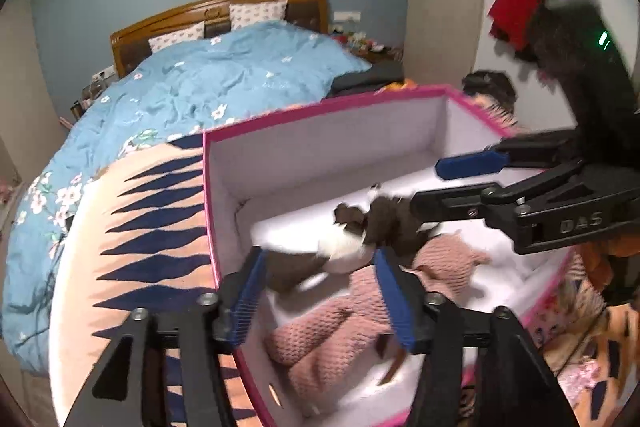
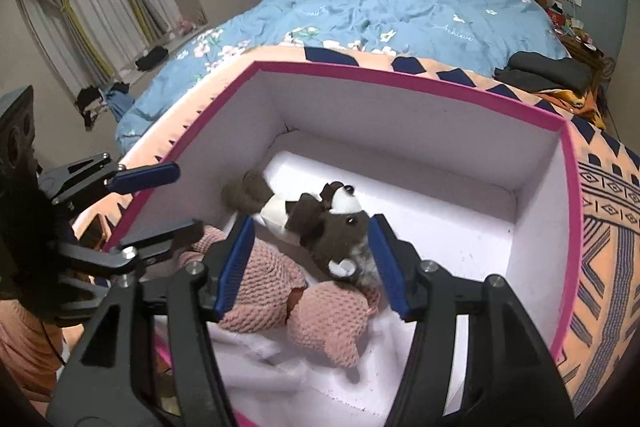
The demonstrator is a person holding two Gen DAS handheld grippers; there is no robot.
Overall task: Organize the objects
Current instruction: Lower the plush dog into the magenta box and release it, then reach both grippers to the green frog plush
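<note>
Directly ahead of and below both hand-held grippers: pink-rimmed box (image 2: 568, 187), white inside, set on a patterned blanket (image 1: 152, 227) at the foot of the bed (image 2: 400, 7). Inside it, brown-and-white plush animal (image 2: 320, 223) lying on top of pink knitted plush (image 2: 304, 307).

Right hand-held gripper (image 2: 312, 263): jaws parted wide, straddling the brown plush's head end; blue pads on either side, no pad seen pressing on it. Nothing held, by the look of it.

Left hand-held gripper (image 1: 320, 287): jaws also apart, over the plush's tail end; blurred plush between the pads, no visible pinch. Contact there not certain because of the blur.

Key relation: brown plush's long axis runs across the box floor, roughly from one gripper to the other, tail toward the left gripper, face toward the right. Each gripper sits at one end; right one looks the nearer to the head, its pads level with it.

Look of the plush: dark brown body, white chest and muzzle, small black eyes and nose, fluffy tail near the box wall. Soft, floppy, likely to sag if lifted by one end. Pink plush beneath: waffle-knit texture, limbs splayed, partly under both grippers.

Judgement: both toys look deposited; rest of the box floor bare.
</note>
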